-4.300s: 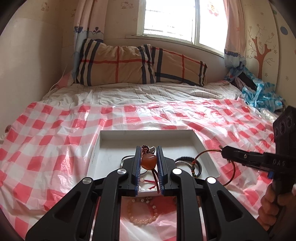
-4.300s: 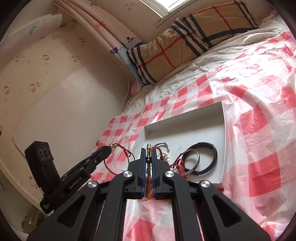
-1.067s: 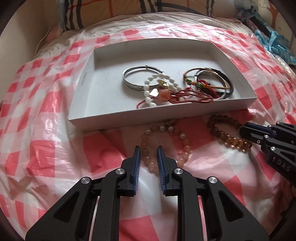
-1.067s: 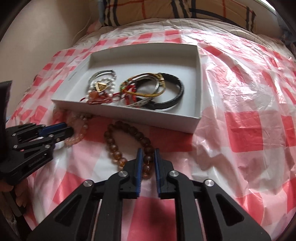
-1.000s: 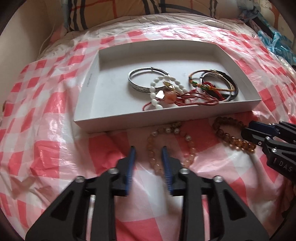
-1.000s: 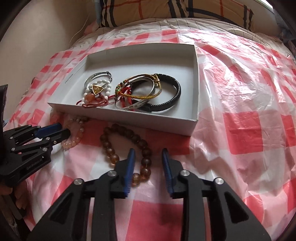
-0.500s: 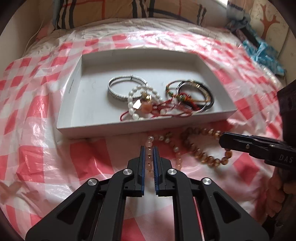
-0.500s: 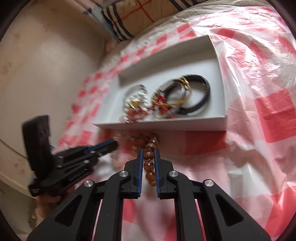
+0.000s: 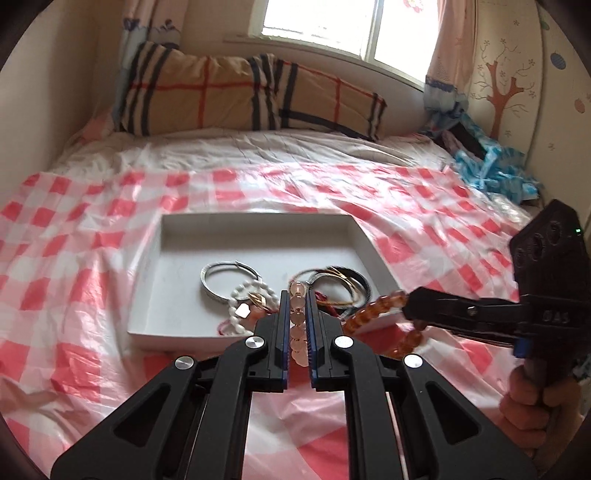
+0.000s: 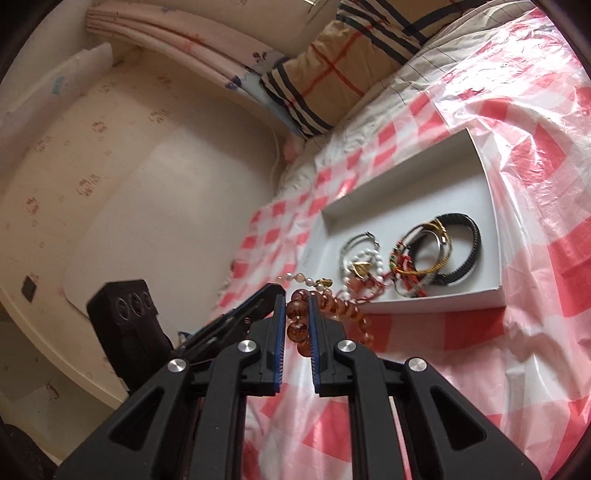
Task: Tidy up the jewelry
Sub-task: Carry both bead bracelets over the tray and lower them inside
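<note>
Now the pale pink bead bracelet (image 9: 297,325) is being pinched between the jaws of the left gripper (image 9: 296,321), its beads running in a line along the gap and its far end showing above the fingertips, in front of the near wall of the white tray (image 9: 177,336). Just beside it, the amber bead bracelet (image 10: 296,321) is being clamped by the jaws of the right gripper (image 10: 296,325), with a loop of brown beads trailing off to the side toward the tray's front edge. Both grippers are hovering close together above the red-and-white checked plastic sheet (image 9: 74,295) that is covering the bed. Inside the tray, a silver bangle (image 9: 225,282), a white bead bracelet (image 9: 251,301), red cord pieces and a black band (image 10: 461,251) with gold-toned bangles are lying bunched toward the near side. Beyond the sheet, a plaid pillow (image 9: 236,99) is leaning under the window (image 9: 332,22).
</note>
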Action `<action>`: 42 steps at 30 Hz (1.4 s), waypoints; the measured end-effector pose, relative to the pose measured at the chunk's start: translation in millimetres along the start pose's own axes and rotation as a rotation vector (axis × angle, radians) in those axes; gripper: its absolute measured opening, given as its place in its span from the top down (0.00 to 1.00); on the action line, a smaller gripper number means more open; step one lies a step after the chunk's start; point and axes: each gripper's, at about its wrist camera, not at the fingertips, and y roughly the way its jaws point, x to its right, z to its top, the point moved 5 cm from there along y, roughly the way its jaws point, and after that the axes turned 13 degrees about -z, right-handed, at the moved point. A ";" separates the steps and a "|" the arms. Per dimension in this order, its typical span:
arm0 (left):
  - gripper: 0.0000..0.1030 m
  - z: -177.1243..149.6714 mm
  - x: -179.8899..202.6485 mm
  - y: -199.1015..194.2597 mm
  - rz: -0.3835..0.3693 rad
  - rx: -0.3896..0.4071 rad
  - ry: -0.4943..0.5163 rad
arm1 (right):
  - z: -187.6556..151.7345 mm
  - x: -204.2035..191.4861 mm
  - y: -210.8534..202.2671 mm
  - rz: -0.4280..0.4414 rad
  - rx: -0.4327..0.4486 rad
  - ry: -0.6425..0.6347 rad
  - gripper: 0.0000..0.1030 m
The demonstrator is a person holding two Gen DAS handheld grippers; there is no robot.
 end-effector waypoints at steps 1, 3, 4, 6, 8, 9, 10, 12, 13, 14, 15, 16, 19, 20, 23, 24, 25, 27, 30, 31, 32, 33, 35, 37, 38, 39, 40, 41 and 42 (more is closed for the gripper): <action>0.93 1.5 1.4 -1.0 0.024 0.013 0.009 | 1.8 0.6 -1.3 0.017 0.007 0.013 0.88; 0.93 4.3 3.7 -4.4 0.063 0.039 0.026 | 5.4 2.1 -1.8 0.052 0.015 0.039 0.88; 0.93 6.3 5.3 -7.0 0.079 0.054 0.037 | 7.6 2.5 -3.1 0.067 0.023 0.049 0.88; 0.93 11.2 7.7 -12.8 0.097 0.083 0.047 | 10.6 1.5 -6.2 0.087 0.042 0.058 0.88; 0.93 17.0 9.7 -16.9 0.107 0.107 0.046 | 14.7 0.6 -10.8 0.103 0.065 0.059 0.88; 0.93 21.0 11.4 -18.8 0.110 0.119 0.048 | 16.6 -0.1 -13.8 0.110 0.074 0.059 0.88; 0.93 24.6 12.9 -20.8 0.112 0.131 0.049 | 20.2 -1.0 -16.1 0.112 0.088 0.057 0.88; 0.93 32.1 16.5 -25.1 0.113 0.157 0.047 | 25.3 -2.6 -20.1 0.122 0.104 0.058 0.88; 0.93 35.9 17.3 -27.0 0.115 0.169 0.047 | 28.0 -2.8 -21.6 0.123 0.111 0.058 0.88; 0.93 39.4 18.1 -27.9 0.117 0.179 0.048 | 30.7 -3.2 -22.2 0.123 0.116 0.058 0.88; 0.93 42.1 18.6 -28.1 0.118 0.185 0.050 | 33.3 -3.8 -22.7 0.126 0.119 0.058 0.88; 0.93 45.5 18.7 -27.8 0.116 0.188 0.049 | 36.7 -4.8 -23.4 0.127 0.127 0.057 0.88; 0.93 57.6 17.0 -23.9 0.119 0.203 0.047 | 47.7 -9.6 -21.2 0.131 0.139 0.048 0.88; 0.93 61.8 16.5 -22.6 0.120 0.211 0.048 | 51.8 -12.2 -19.5 0.132 0.140 0.041 0.88; 0.93 71.0 15.5 -19.5 0.126 0.230 0.052 | 64.7 -20.8 -12.7 0.121 0.147 0.006 0.88; 0.93 72.4 15.1 -18.1 0.127 0.234 0.050 | 68.0 -23.1 -10.7 0.123 0.150 -0.003 0.88; 0.93 72.8 13.6 -17.8 0.130 0.239 0.047 | 69.5 -24.4 -8.8 0.121 0.153 -0.009 0.88; 0.93 71.1 11.6 -16.5 0.139 0.241 0.049 | 70.4 -26.7 -4.3 0.113 0.153 -0.025 0.88; 0.93 69.3 9.2 -14.1 0.146 0.235 0.051 | 67.4 -28.0 0.2 0.094 0.145 -0.042 0.88; 0.93 69.1 8.2 -14.5 0.146 0.237 0.048 | 66.9 -29.2 1.3 0.087 0.143 -0.050 0.88; 0.93 69.4 7.7 -15.2 0.147 0.239 0.045 | 66.9 -30.3 1.7 0.083 0.145 -0.056 0.88; 0.93 70.1 7.2 -16.1 0.148 0.244 0.044 | 67.1 -31.1 1.6 0.079 0.148 -0.061 0.88; 0.93 70.7 6.5 -16.9 0.150 0.249 0.044 | 66.8 -33.4 0.7 0.068 0.154 -0.076 0.88; 0.93 70.5 6.3 -16.4 0.149 0.248 0.044 | 66.4 -33.8 1.1 0.059 0.155 -0.083 0.88; 0.93 70.5 6.3 -15.6 0.149 0.246 0.044 | 66.6 -33.2 1.7 0.053 0.157 -0.083 0.88; 0.93 70.4 6.4 -14.7 0.150 0.244 0.046 | 66.9 -32.4 2.5 0.048 0.157 -0.083 0.88; 0.93 70.3 6.3 -13.6 0.150 0.241 0.046 | 67.0 -30.9 3.6 0.042 0.156 -0.082 0.88; 0.93 69.7 6.0 -12.6 0.149 0.240 0.046 | 67.2 -29.7 4.4 0.036 0.156 -0.081 0.88; 0.93 69.6 5.7 -11.7 0.149 0.238 0.046 | 67.5 -28.4 5.2 0.029 0.155 -0.082 0.88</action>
